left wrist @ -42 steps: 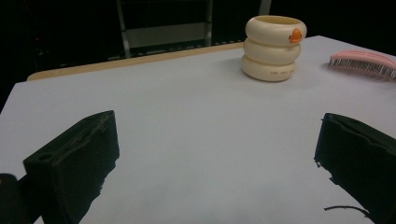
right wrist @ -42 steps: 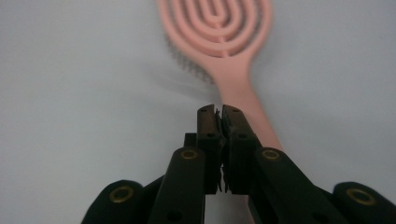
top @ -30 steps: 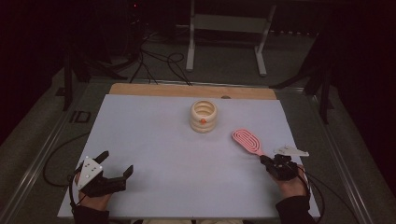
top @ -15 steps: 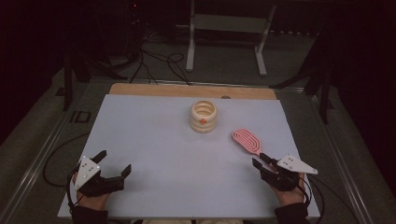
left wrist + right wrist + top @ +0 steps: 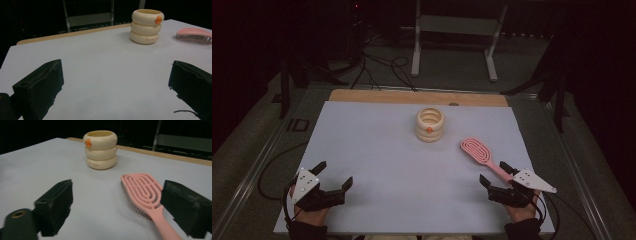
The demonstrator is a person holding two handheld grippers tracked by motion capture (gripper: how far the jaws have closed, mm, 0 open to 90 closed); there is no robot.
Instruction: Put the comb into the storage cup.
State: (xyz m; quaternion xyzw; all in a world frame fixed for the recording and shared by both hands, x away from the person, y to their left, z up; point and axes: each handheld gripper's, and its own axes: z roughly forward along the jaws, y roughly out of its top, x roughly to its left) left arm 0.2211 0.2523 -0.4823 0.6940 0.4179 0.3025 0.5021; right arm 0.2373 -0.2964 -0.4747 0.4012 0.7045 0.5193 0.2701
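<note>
Bench: my white bench [image 5: 387, 150], with a wooden strip along its far edge.
Hairbrush: pink hairbrush [image 5: 482, 155] lying flat on the right half, head toward the far side, handle slanting near and right toward my right tool. In the right gripper view the hairbrush [image 5: 146, 195] lies bristles down, its handle passing just beside the right jaw; I cannot tell whether they touch.
Cup: cream ribbed cup [image 5: 430, 124], three stacked rings with a small orange mark, upright at centre far, near the brush head but apart from it.
Right tool: my right tool [image 5: 495, 176], near right corner, jaws wide apart after just opening, nothing pressed between them.
Left tool: my left tool [image 5: 333, 174], near left corner, jaws wide apart over bare bench, well apart from cup and hairbrush.
</note>
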